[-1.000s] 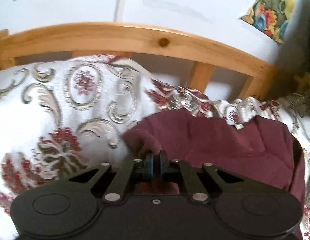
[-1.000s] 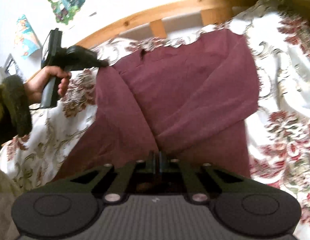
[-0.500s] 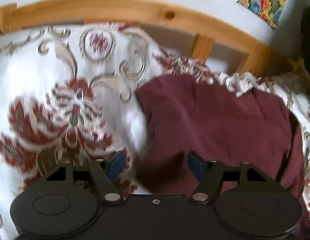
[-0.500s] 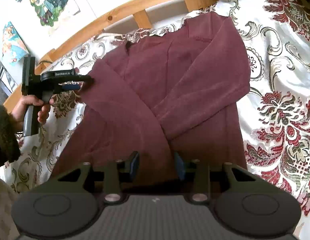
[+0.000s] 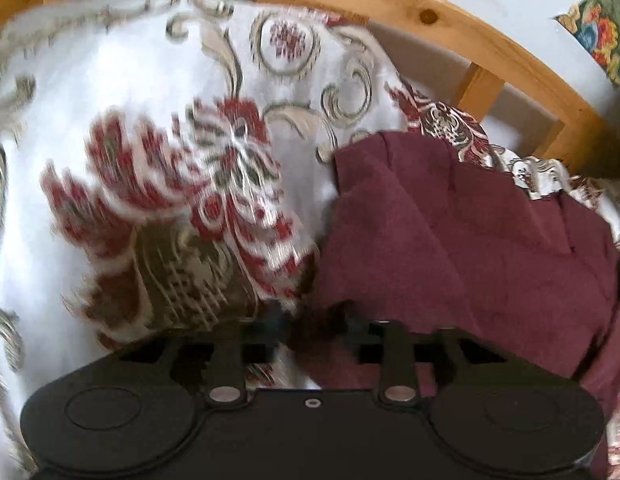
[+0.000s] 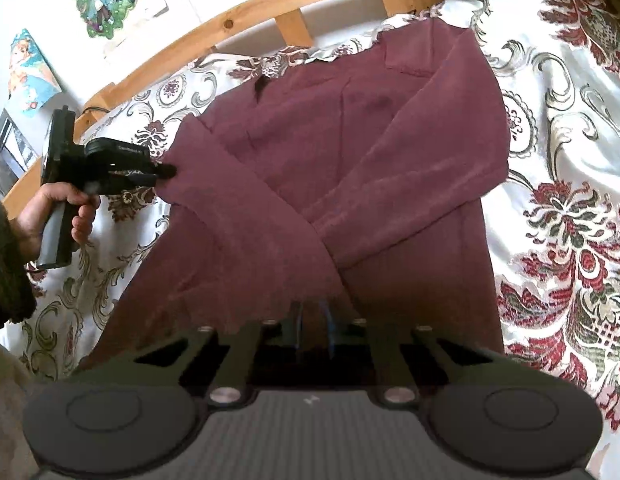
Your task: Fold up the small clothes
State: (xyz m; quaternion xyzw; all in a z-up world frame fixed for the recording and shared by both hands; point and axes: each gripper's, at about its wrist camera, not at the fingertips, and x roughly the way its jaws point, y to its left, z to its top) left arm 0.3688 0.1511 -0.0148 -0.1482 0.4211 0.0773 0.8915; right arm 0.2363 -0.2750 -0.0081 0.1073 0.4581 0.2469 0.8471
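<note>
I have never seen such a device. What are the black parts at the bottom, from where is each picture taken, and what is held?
A person holds a two-finger gripper in each hand; a camera on each looks forward along its fingers, so the black parts are the tool itself. One picture is from the left gripper, the other from the right gripper, which also shows the person's left hand. A maroon top, sleeves crossed, lies on a patterned bedspread by a wooden bed frame. Both grippers' jaws have just been closing: the right's seem shut on the top's near hem; the left's stand apart around its side edge.
</note>
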